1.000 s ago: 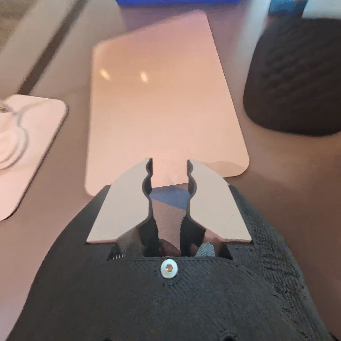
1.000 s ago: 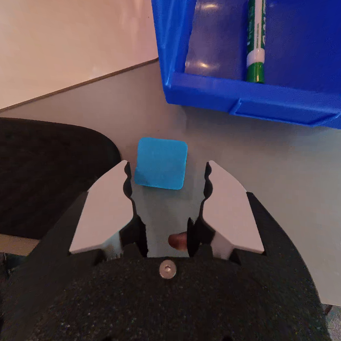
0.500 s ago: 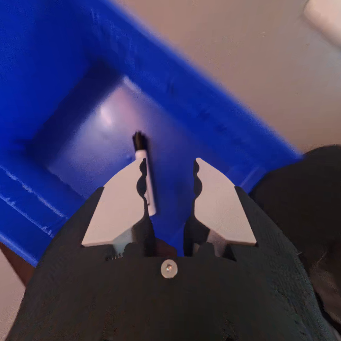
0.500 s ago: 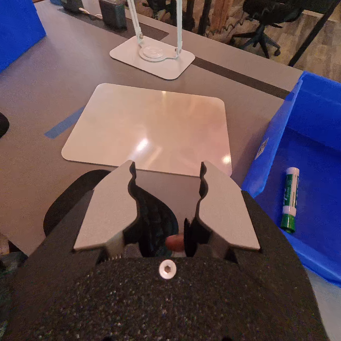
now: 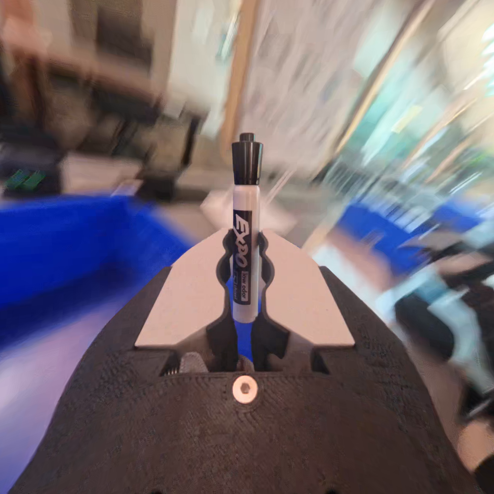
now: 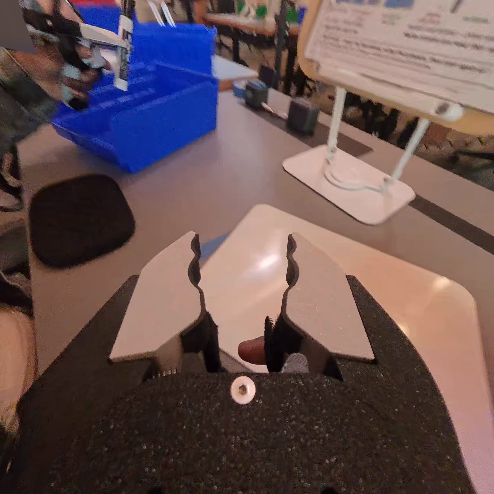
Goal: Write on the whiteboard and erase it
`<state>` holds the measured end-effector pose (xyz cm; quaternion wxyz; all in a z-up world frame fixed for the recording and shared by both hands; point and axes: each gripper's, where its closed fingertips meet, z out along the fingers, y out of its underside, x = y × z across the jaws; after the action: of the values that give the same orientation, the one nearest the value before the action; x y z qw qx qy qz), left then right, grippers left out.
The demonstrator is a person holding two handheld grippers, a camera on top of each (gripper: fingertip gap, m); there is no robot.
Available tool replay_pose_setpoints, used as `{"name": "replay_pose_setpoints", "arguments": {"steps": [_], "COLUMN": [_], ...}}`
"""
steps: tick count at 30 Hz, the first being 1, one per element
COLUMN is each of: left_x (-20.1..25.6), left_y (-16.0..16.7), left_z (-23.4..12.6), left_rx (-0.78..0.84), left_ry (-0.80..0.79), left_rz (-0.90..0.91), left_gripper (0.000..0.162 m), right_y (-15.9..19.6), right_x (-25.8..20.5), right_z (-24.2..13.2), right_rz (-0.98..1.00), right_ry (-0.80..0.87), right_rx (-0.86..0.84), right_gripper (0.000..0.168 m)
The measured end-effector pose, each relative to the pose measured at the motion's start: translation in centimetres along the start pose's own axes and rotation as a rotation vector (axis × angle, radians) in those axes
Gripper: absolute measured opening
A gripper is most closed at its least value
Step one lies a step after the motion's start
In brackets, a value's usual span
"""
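Note:
My left gripper (image 5: 245, 236) is shut on a black-capped whiteboard marker (image 5: 246, 203). The marker stands straight out between the fingers, cap forward, lifted in the air. The background of the left wrist view is blurred by motion. My right gripper (image 6: 243, 238) is open and empty, hovering over the near left part of the blank whiteboard (image 6: 347, 280), which lies flat on the grey table. In the right wrist view the left gripper (image 6: 101, 45) with the marker (image 6: 122, 66) shows far off, above the blue bin (image 6: 149, 125).
A black padded mat (image 6: 80, 219) lies left of the whiteboard. A white stand (image 6: 350, 184) holding a sheet of paper sits behind the board on the right. Blue tape (image 6: 213, 246) shows at the board's left corner. Small dark devices (image 6: 303, 115) sit at the back. The bin also shows in the left wrist view (image 5: 66, 254).
My left gripper went from over the whiteboard into the blue bin, shut on the marker and lifted it out. My right gripper swung from the table beside the bin to above the whiteboard, staying open.

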<state>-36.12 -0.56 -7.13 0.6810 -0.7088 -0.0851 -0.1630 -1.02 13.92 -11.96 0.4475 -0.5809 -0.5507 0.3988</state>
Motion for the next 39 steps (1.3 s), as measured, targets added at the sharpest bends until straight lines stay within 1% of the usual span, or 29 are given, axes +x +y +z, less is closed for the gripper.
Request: {"name": "replay_pose_setpoints", "arguments": {"steps": [1,2,3,4,5,6,8,11,12,15,17,18,19,20,21,23,24,25,26,27,28,29,30,32,33,35,36,37,39], "left_x": [3.3,5.9,8.1,10.3,12.0,13.6,16.8,19.9,20.7,23.2,24.6,25.1,25.4,25.9,26.7,26.8,26.9,27.5,28.2,28.5,28.8,29.3,29.9,30.6,31.0,31.6,31.9,31.7,30.0], "left_y": [-3.2,-5.4,-6.7,-7.1,-7.1,-6.6,-5.2,-3.1,-2.6,-1.5,-1.3,-1.2,-1.1,-0.6,-0.1,0.1,0.2,0.4,0.5,0.4,0.5,0.7,1.1,1.4,1.5,2.0,2.6,3.5,4.9], "left_z": [-0.4,-0.9,-1.3,-1.1,-0.5,0.5,3.1,6.4,7.0,8.1,8.3,8.3,8.4,8.8,8.9,8.9,9.0,9.1,9.1,9.0,9.0,9.0,9.1,9.1,9.0,9.1,9.2,9.3,10.1], "left_rx": [0.241,0.450,0.615,0.717,0.774,0.796,0.781,0.732,0.721,0.666,0.650,0.646,0.644,0.611,0.582,0.581,0.580,0.562,0.537,0.540,0.528,0.506,0.474,0.430,0.408,0.348,0.306,0.277,0.218], "left_ry": [0.135,0.240,0.341,0.454,0.561,0.654,0.809,0.912,0.937,0.995,1.046,1.072,1.077,1.068,1.075,1.095,1.093,1.099,1.115,1.142,1.165,1.192,1.216,1.254,1.261,1.240,1.220,1.184,0.992], "left_rz": [-0.080,-0.174,-0.268,-0.370,-0.487,-0.605,-0.786,-0.954,-0.985,-1.043,-1.090,-1.118,-1.146,-1.147,-1.122,-1.173,-1.170,-1.130,-1.113,-1.146,-1.176,-1.172,-1.165,-1.161,-1.116,-0.962,-0.822,-0.631,-0.257], "left_gripper": [0.018,0.018,0.018,0.018,0.018,0.018,0.018,0.018,0.018,0.018,0.018,0.018,0.018,0.018,0.019,0.019,0.019,0.018,0.018,0.018,0.018,0.019,0.018,0.019,0.019,0.019,0.020,0.025,0.045], "right_y": [-1.6,-3.4,-5.4,-7.3,-9.1,-10.6,-12.9,-14.8,-15.1,-15.5,-15.1,-15.2,-15.7,-16.2,-16.4,-16.3,-16.1,-15.9,-15.9,-15.9,-16.0,-16.1,-16.2,-16.1,-16.0,-15.7,-15.6,-15.5,-14.6], "right_x": [-1.7,-3.6,-5.3,-7.0,-8.4,-9.3,-10.3,-11.0,-10.9,-10.5,-10.3,-10.4,-10.4,-10.6,-11.0,-10.8,-10.6,-10.3,-10.0,-9.9,-10.0,-9.9,-9.7,-9.7,-9.8,-9.5,-9.1,-8.4,-7.1], "right_z": [1.4,2.6,3.6,4.4,4.9,5.4,6.1,6.9,6.8,6.1,5.9,5.5,4.4,3.1,2.3,2.4,2.5,2.5,2.5,2.3,2.0,1.5,1.0,0.3,-0.1,-0.7,-1.2,-1.7,-2.1], "right_rz": [-0.003,-0.013,-0.032,-0.062,-0.099,-0.144,-0.223,-0.286,-0.310,-0.379,-0.393,-0.385,-0.373,-0.381,-0.412,-0.458,-0.462,-0.445,-0.418,-0.397,-0.388,-0.397,-0.413,-0.424,-0.417,-0.356,-0.293,-0.219,-0.091], "right_ry": [-0.051,-0.095,-0.129,-0.153,-0.158,-0.142,-0.098,-0.073,-0.049,0.023,0.054,0.058,0.067,0.082,0.080,0.102,0.104,0.109,0.103,0.082,0.064,0.075,0.099,0.081,0.063,0.007,-0.027,-0.060,-0.139], "right_rx": [0.088,0.186,0.290,0.388,0.474,0.540,0.617,0.622,0.625,0.643,0.649,0.684,0.760,0.841,0.882,0.834,0.808,0.802,0.807,0.825,0.847,0.871,0.896,0.911,0.920,0.927,0.935,0.939,0.868], "right_gripper": [0.063,0.062,0.062,0.061,0.058,0.055,0.053,0.054,0.053,0.041,0.040,0.039,0.034,0.025,0.021,0.021,0.021,0.022,0.029,0.035,0.031,0.023,0.020,0.019,0.019,0.019,0.019,0.019,0.019]}}
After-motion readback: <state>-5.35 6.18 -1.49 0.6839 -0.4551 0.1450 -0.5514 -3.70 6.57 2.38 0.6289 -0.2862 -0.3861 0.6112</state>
